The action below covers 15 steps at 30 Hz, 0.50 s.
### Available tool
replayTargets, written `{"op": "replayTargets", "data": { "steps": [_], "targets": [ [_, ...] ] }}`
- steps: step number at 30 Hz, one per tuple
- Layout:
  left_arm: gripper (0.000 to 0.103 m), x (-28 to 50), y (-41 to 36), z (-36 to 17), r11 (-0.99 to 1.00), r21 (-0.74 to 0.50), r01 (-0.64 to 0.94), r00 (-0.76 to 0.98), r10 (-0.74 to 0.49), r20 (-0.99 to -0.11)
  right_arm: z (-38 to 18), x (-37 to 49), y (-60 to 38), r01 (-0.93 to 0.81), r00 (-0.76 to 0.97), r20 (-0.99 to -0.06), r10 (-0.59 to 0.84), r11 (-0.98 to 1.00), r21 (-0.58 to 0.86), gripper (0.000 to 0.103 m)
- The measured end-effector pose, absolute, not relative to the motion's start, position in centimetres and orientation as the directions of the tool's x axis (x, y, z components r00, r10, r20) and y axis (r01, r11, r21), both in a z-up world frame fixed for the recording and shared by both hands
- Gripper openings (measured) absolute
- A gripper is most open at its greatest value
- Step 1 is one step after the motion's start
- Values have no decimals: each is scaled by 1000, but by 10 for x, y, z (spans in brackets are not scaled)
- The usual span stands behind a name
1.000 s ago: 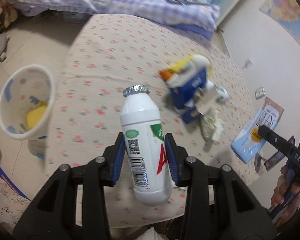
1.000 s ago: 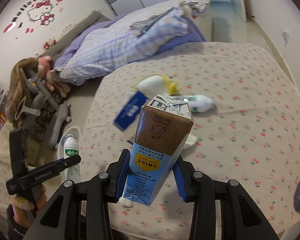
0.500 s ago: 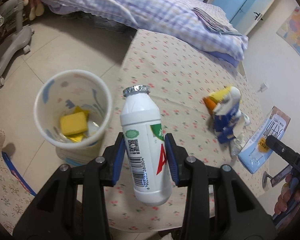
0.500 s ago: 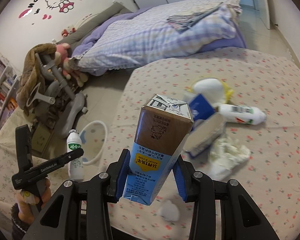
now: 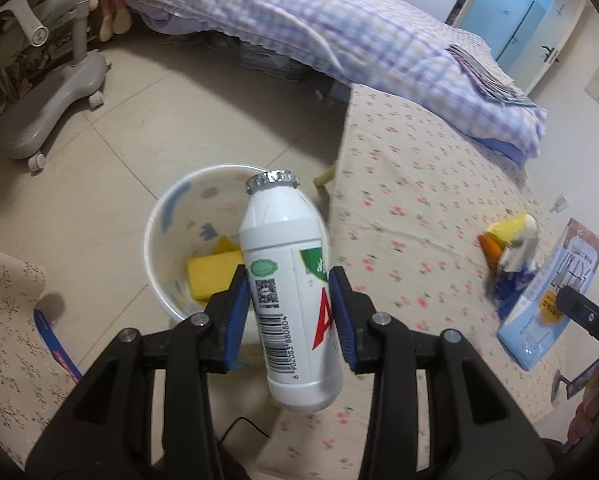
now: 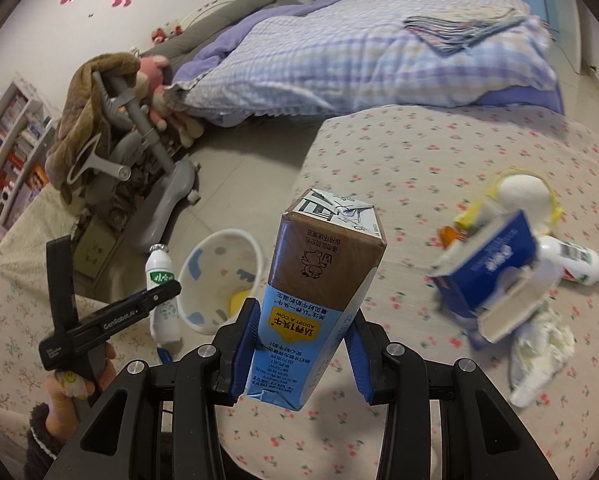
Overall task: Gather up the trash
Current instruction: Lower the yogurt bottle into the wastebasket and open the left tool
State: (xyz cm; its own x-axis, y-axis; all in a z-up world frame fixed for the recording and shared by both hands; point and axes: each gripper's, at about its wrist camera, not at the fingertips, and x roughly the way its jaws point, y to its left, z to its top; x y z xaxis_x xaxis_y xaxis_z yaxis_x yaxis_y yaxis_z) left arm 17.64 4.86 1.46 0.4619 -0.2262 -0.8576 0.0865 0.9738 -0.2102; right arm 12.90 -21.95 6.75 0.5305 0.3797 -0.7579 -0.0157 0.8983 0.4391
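My left gripper (image 5: pixel 290 304) is shut on a white yogurt bottle (image 5: pixel 289 280) with a foil cap, held above and just in front of the white trash bin (image 5: pixel 167 216) on the floor. The bin holds yellow scraps (image 5: pixel 211 276). My right gripper (image 6: pixel 301 344) is shut on a brown and blue milk carton (image 6: pixel 319 292), held upright over the table's left edge. In the right wrist view the bin (image 6: pixel 203 264) stands on the floor left of the carton, with the left gripper (image 6: pixel 155 300) and its bottle (image 6: pixel 159 280) beside it.
The flowered table (image 6: pixel 439 160) carries a blue torn box (image 6: pixel 487 276), a white bottle (image 6: pixel 575 260), crumpled tissue (image 6: pixel 539 344) and a yellow-white wrapper (image 6: pixel 523 192). A bed with a checked quilt (image 5: pixel 339 28) lies behind. A grey chair base (image 5: pixel 51 104) stands on the floor at left.
Both grippers have swung left, away from the table's middle toward the bin. The bin has come from the far left to directly behind the yogurt bottle. Both holds are unchanged.
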Motion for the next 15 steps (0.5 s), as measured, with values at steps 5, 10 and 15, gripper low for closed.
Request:
{"op": "replayTargets", "data": {
  "steps": [5,10,15],
  "targets": [
    [41,190,63,3,977,-206,63,462,-211,-861,66,145,-199,-40,517,-758,396,896,442,42],
    [42,199,74,-6,979,-198,41,470,-194,-861,63,159,-176,-64,504,-751,427,886,460,42],
    [65,200,80,-11,983,-177,47,468,-178,-866,57,173,-155,-90,488,-750,446,881,465,42]
  ]
}}
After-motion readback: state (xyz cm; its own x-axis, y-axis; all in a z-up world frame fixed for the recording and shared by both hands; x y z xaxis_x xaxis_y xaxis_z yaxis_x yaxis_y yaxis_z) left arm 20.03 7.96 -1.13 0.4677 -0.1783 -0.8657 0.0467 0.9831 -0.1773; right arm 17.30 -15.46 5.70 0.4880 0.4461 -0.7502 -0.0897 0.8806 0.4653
